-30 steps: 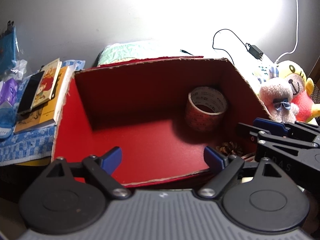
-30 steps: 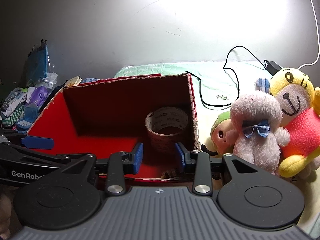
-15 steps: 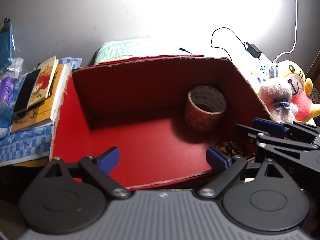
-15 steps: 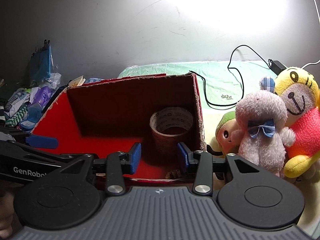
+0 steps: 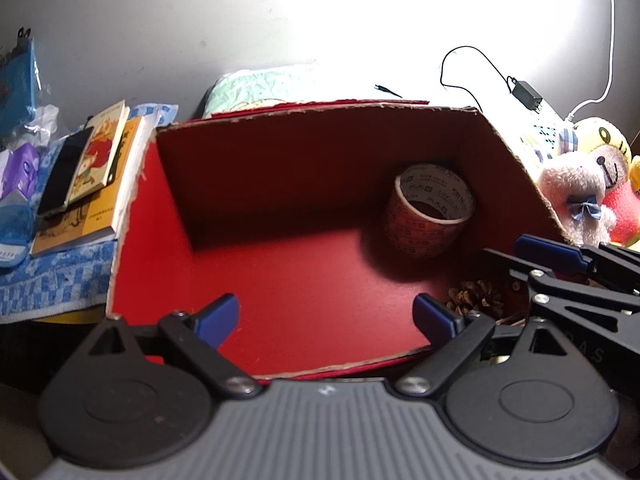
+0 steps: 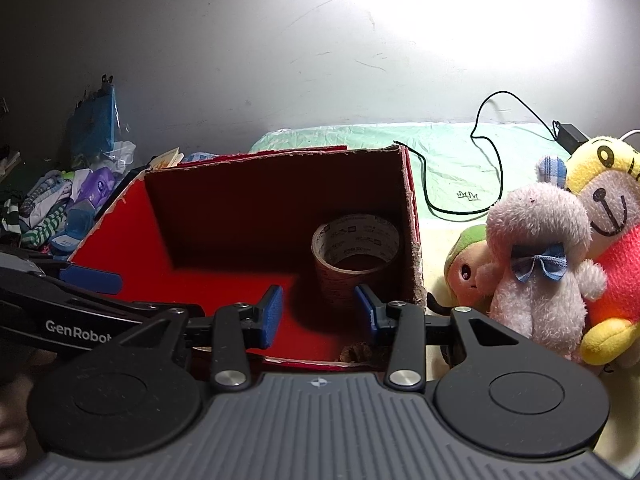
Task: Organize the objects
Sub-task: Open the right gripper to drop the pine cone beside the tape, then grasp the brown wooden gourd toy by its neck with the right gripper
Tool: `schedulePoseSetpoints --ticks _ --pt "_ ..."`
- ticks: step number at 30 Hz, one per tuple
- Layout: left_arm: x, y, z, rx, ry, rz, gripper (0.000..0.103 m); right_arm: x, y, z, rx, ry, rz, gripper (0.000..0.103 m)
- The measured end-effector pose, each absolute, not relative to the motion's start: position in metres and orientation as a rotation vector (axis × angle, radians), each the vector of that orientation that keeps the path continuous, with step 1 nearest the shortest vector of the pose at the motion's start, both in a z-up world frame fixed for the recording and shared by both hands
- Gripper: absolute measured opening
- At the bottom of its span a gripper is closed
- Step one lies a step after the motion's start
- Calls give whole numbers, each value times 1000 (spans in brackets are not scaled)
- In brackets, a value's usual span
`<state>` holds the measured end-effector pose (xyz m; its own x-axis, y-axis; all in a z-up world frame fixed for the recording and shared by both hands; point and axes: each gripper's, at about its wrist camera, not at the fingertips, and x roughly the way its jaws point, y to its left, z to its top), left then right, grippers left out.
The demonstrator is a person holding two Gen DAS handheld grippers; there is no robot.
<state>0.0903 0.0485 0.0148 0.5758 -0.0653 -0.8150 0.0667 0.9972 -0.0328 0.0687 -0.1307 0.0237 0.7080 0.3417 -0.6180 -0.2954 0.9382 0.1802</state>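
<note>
Both the left gripper (image 5: 326, 318) and right gripper (image 6: 319, 310) are held spread and empty before the red cardboard box (image 5: 248, 216), where a tape roll (image 5: 432, 216) and pine cone (image 5: 476, 298) are kept.

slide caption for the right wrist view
Open right gripper faces a red box holding a tape roll, plush toys alongside.

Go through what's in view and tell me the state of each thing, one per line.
Left gripper: open, empty.
Right gripper: open, empty.
Red box: open, nearly empty.
Tape roll: inside box, standing on end.
Pine cone: inside box, near front.
Plush toys: outside box, upright.
Books: stacked, closed.
</note>
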Motion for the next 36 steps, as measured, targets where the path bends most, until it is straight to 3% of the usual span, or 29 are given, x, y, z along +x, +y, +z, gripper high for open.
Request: schedulePoseSetpoints --ticks 14,18,26,29,31,36 --pt "92 50 12 11 952 -81 94 68 -127 21 58 676 328 41" --pt "92 51 13 12 942 -92 94 70 -138 23 167 683 333 41" --pt "65 53 40 39 790 -157 94 47 -158 40 293 648 396 39" --pt "53 56 39 38 795 -208 92 39 -166 44 343 646 419 33" --pt "41 59 41 39 777 -250 91 34 -173 43 376 658 452 22" --pt "16 64 37 32 781 -395 89 20 -187 34 425 707 468 15"
